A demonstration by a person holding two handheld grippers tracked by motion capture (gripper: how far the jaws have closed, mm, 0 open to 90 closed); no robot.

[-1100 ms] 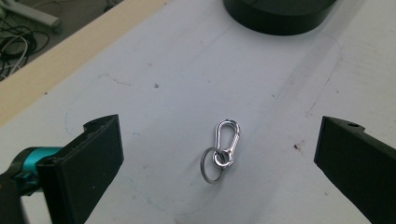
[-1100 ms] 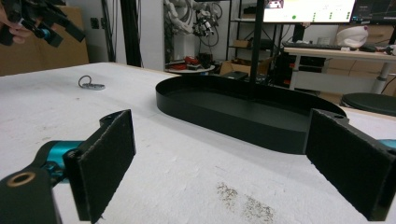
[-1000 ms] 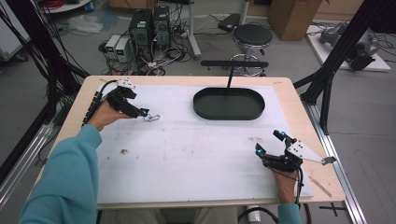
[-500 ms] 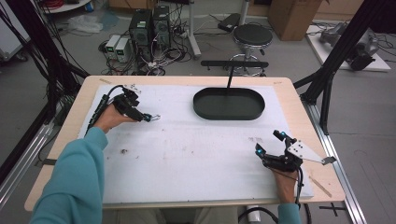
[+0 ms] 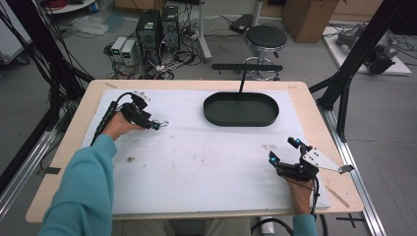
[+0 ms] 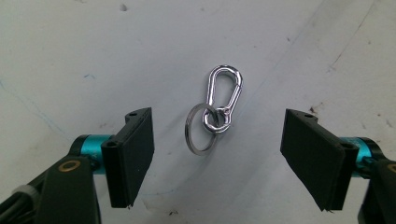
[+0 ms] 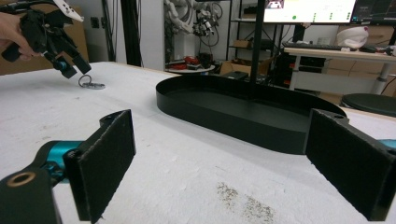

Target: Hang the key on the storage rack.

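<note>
Your left tongs (image 6: pixel 217 154) have just been closing around the carabiner (image 6: pixel 223 100) — the pads are narrower than they were, yet they stand clear of it on both sides, so nothing is gripped: the clip and its key ring (image 6: pixel 201 128) lie flat on the white mat (image 5: pixel 196 162) between the jaws, untouched. Compared with a second ago, your left hand (image 5: pixel 118 124) has come lower over that spot, left of the black oval tray (image 5: pixel 241 109) and towards the desk's (image 5: pixel 314 103) far-left corner. I judge that the pick-up is set up but not made; the squeeze must go on until both pads meet metal. Your right tongs (image 5: pixel 284 151) sit released near the desk's front edge, well to the right of and nearer to you than the tray, with nothing between the pads. The left gripper view gives what the high view cannot: in the high view the carabiner is a small glint (image 5: pixel 162 123) at the jaw tips, while up close you see the ring threaded through the clip's small end and the clear gap to either pad. The right gripper view adds a low side look — the tray (image 7: pixel 243 116) wall, and beyond it your left tongs (image 7: pixel 74 67) tilted down just over the ring (image 7: pixel 92 84).
</note>
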